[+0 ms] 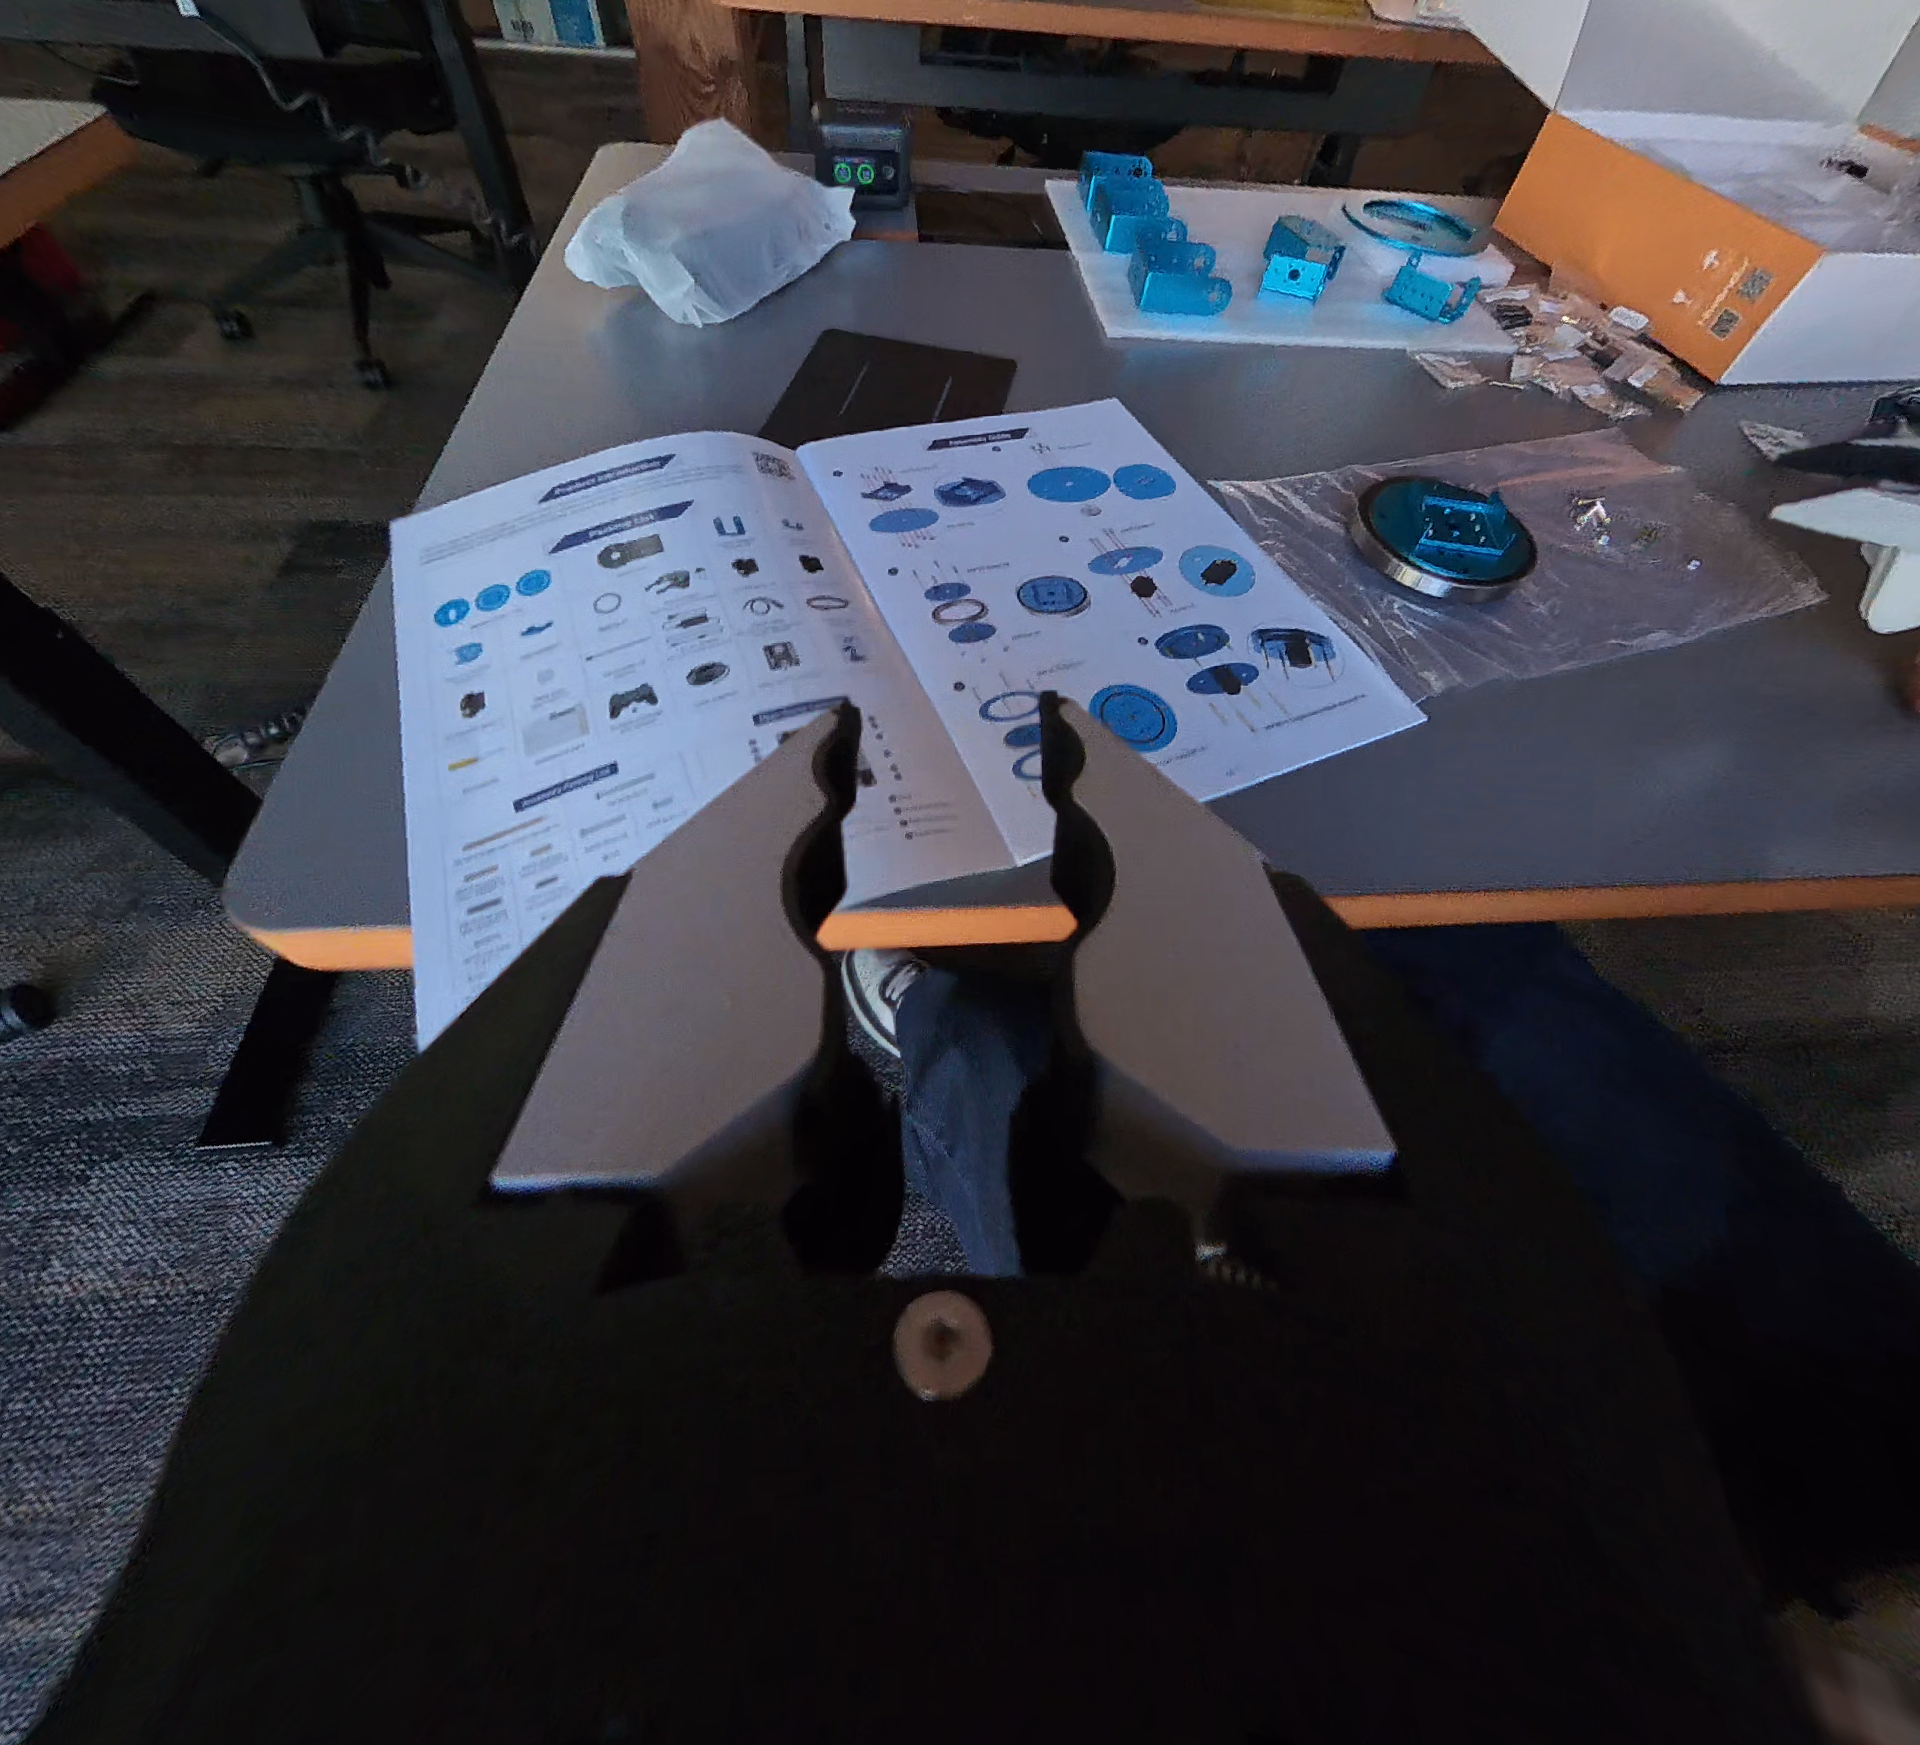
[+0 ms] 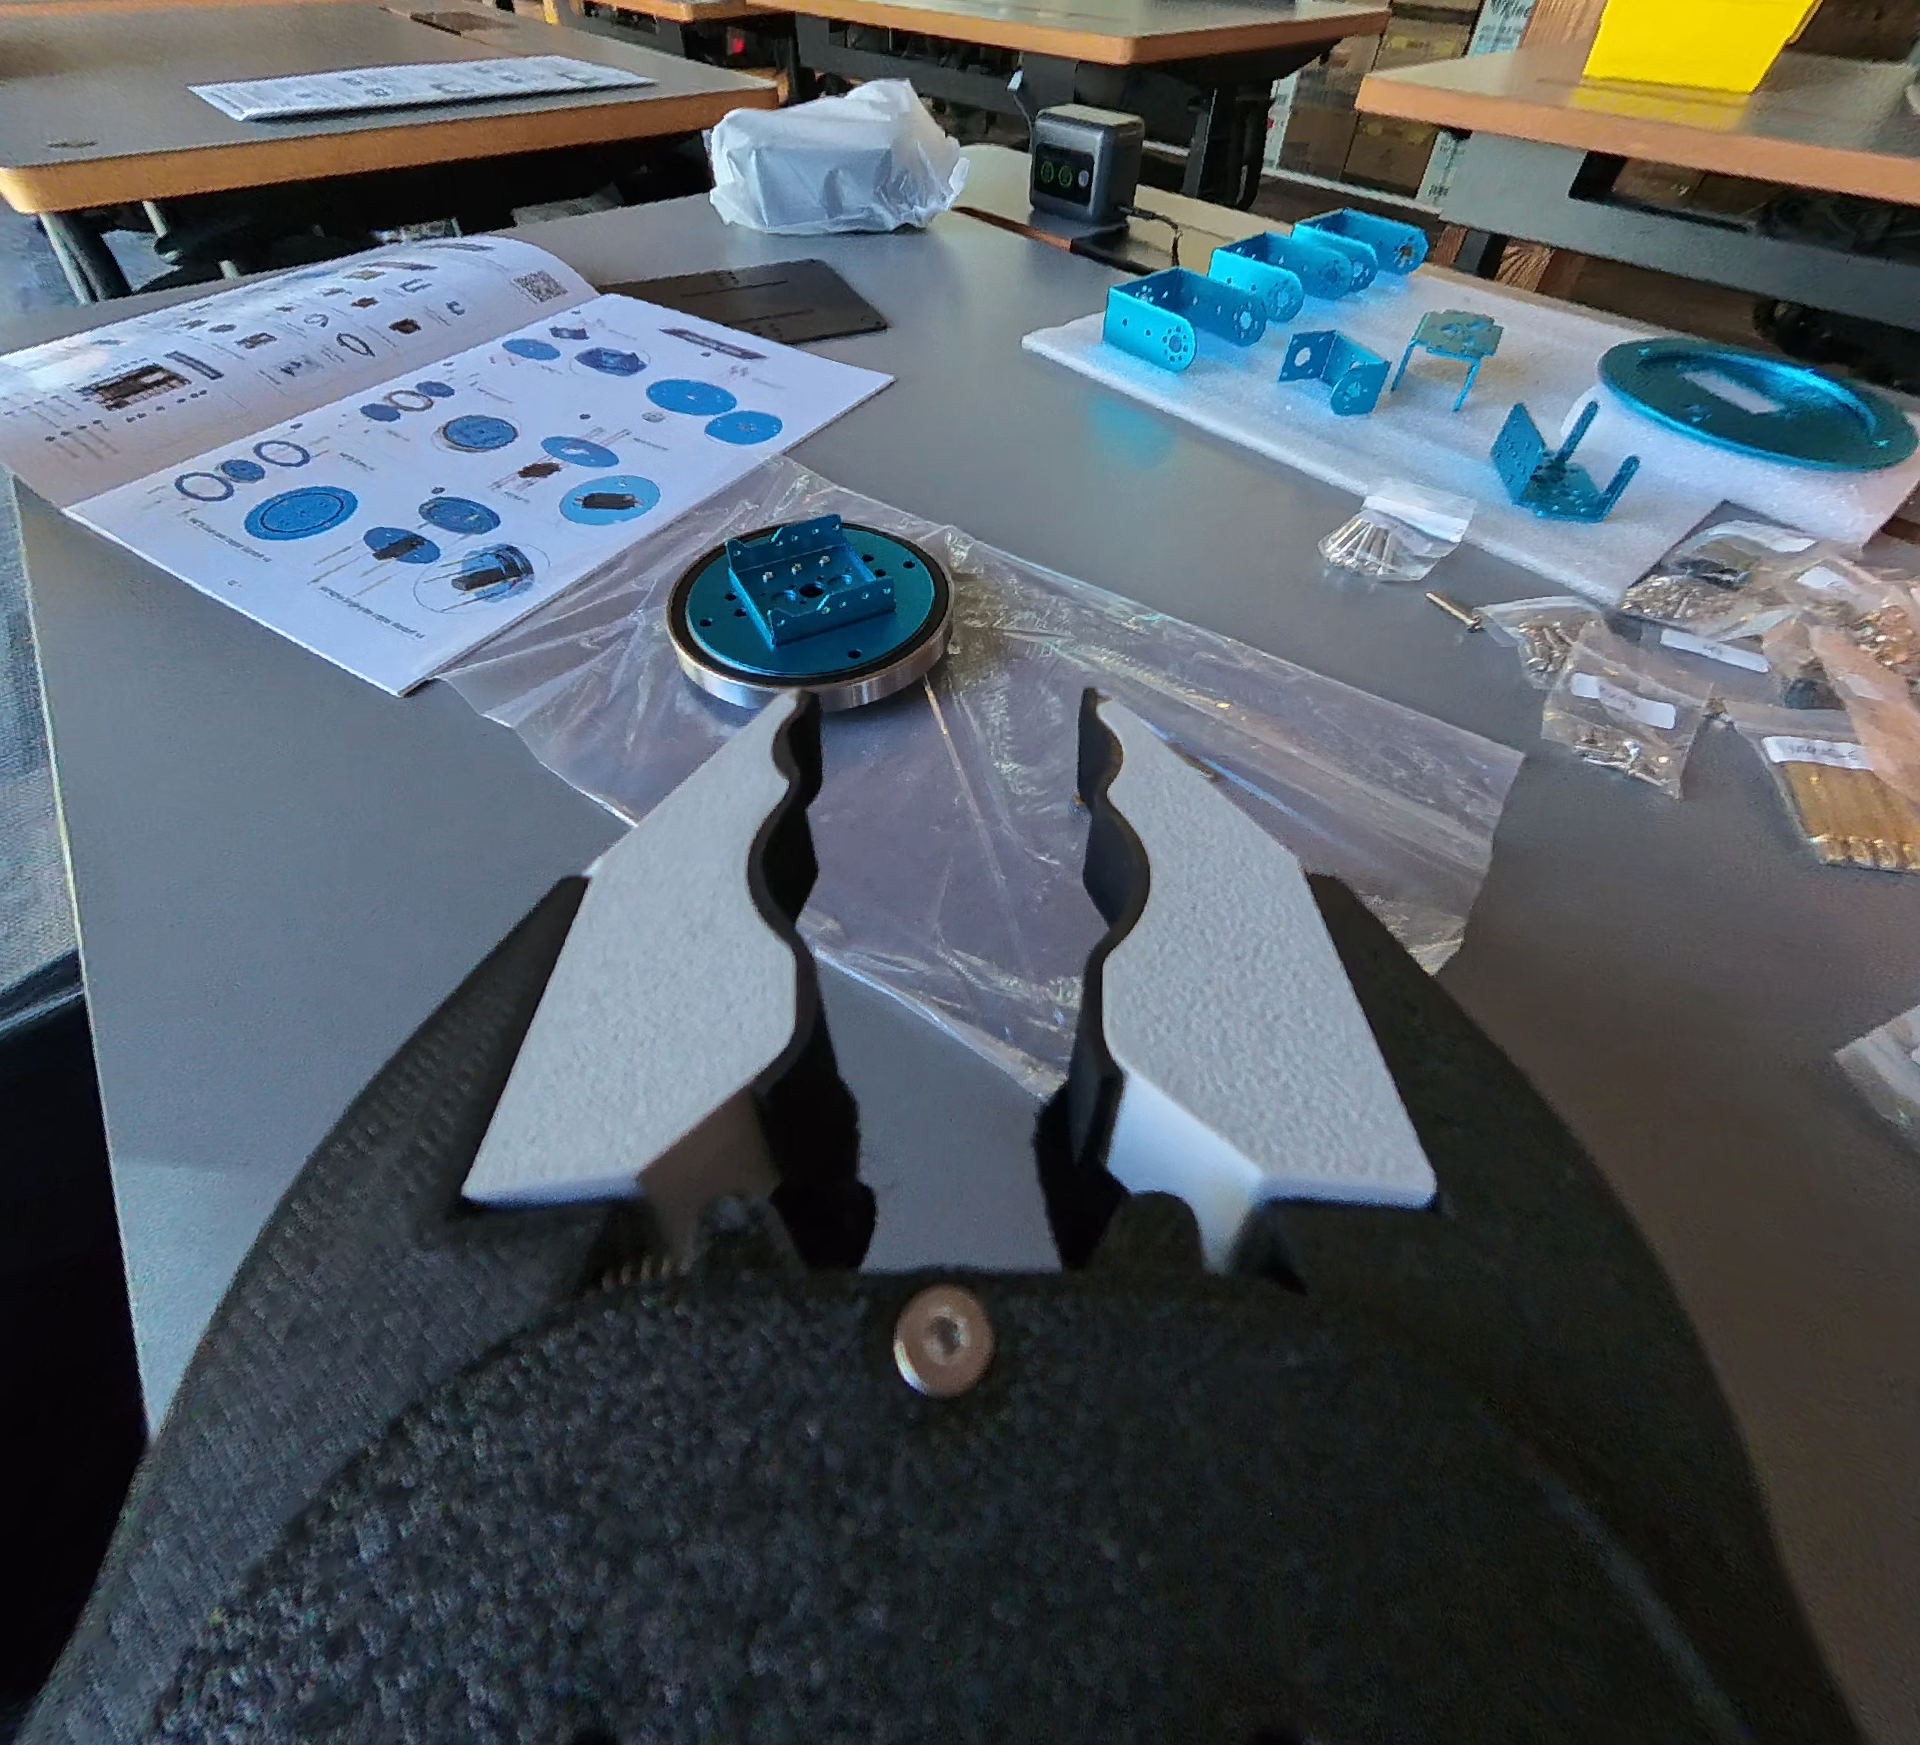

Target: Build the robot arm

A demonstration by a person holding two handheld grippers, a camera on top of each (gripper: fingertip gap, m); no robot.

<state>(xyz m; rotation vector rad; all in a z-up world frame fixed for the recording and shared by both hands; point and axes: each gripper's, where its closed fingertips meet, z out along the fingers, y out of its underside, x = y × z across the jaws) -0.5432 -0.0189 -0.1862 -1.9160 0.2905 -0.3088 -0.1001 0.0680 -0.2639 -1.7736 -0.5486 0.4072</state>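
My left gripper [image 1: 948, 708] is open and empty, held above the near edge of the grey table [image 1: 1558, 791], over an open instruction booklet [image 1: 790, 615]. My right gripper [image 2: 943, 708] is open and empty, just short of a round blue disc in a metal ring with a blue bracket on top [image 2: 808, 615]. That disc lies on a clear plastic bag [image 2: 1039, 791]. It also shows in the left wrist view [image 1: 1446, 534]. The booklet [image 2: 395, 459] lies left of the disc. The right gripper's white edge shows at the far right of the left wrist view [image 1: 1860, 542].
Blue metal brackets [image 2: 1247, 293] and a blue ring plate [image 2: 1756, 402] lie on a white foam sheet [image 2: 1143, 376]. Small bags of screws [image 2: 1704, 656] lie at the right. A black plate [image 2: 758, 298], a wrapped white bundle [image 2: 836, 157] and an orange and white box [image 1: 1704, 241] stand farther back. A person's legs [image 1: 966, 1072] are under the table.
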